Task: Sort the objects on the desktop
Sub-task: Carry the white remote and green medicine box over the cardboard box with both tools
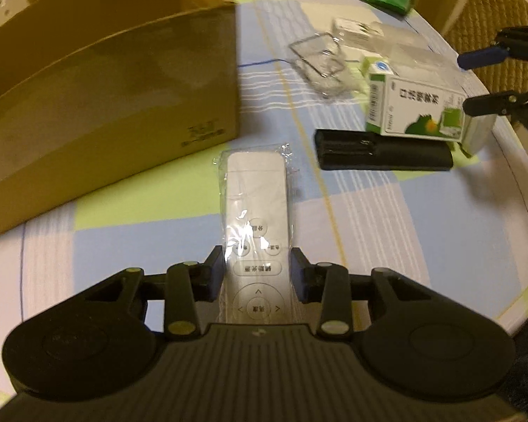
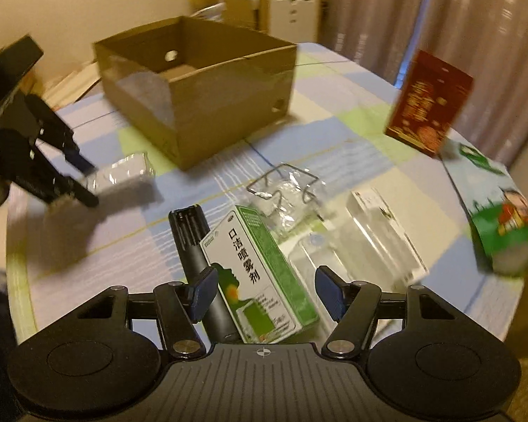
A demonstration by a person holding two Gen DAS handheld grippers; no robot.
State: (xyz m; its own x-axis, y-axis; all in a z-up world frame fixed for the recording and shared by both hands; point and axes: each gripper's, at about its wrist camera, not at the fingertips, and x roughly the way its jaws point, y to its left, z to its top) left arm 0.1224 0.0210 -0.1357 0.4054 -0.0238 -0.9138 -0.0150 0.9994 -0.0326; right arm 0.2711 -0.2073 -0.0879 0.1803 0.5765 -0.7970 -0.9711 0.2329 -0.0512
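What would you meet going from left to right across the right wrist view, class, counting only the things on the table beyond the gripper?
Plastic-wrapped white remote → cardboard box → black cylinder → green and white medicine box → clear plastic case → red box → green packet.
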